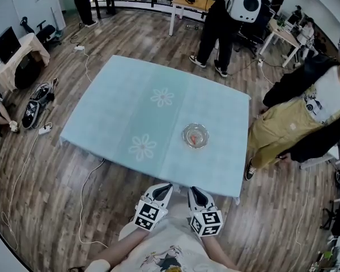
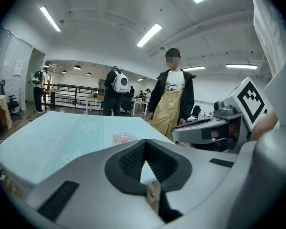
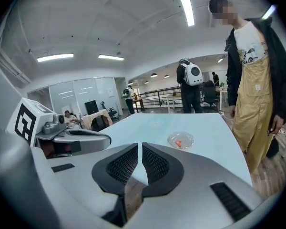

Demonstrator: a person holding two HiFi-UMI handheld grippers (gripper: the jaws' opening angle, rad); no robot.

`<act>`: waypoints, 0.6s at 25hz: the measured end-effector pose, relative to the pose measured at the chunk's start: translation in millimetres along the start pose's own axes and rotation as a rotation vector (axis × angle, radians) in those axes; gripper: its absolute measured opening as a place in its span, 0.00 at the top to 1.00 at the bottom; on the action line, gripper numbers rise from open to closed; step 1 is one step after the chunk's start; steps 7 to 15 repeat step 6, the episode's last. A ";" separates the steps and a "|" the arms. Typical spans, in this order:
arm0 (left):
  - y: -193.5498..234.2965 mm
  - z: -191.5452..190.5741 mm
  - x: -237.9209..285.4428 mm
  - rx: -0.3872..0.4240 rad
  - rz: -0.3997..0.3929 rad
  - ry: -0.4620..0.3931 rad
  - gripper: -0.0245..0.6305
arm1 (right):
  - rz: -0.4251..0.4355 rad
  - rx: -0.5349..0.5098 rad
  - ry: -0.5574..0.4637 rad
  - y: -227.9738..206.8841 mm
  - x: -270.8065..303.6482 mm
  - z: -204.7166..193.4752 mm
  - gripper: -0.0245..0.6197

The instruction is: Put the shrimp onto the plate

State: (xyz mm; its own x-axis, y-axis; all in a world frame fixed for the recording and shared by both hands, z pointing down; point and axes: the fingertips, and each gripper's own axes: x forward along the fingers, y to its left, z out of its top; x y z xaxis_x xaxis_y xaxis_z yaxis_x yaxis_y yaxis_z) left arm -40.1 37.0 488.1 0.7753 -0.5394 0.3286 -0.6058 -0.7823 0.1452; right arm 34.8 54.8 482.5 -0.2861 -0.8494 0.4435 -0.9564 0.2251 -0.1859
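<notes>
Right of centre in the head view, the shrimp [image 1: 196, 136] already lay on the plate [image 1: 185, 136]; we'd guess soft and slippery, best pinched mid-body. Left claw [image 1: 166, 187] and right claw [image 1: 193, 190] were pressed together, empty.

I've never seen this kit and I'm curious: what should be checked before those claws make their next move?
Shrimp on the plate: ok, it lies inside.
Left claw empty: ok, jaws together on nothing.
Right claw empty: ok, jaws nearly touching, nothing between.
Both claws off the table: ok, held short of its near edge.
Room beside the table: not ok, a person stands close.
</notes>
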 end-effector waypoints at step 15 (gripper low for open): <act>-5.3 -2.4 1.7 0.018 -0.060 0.041 0.97 | -0.010 0.023 0.002 6.7 10.8 -0.3 0.89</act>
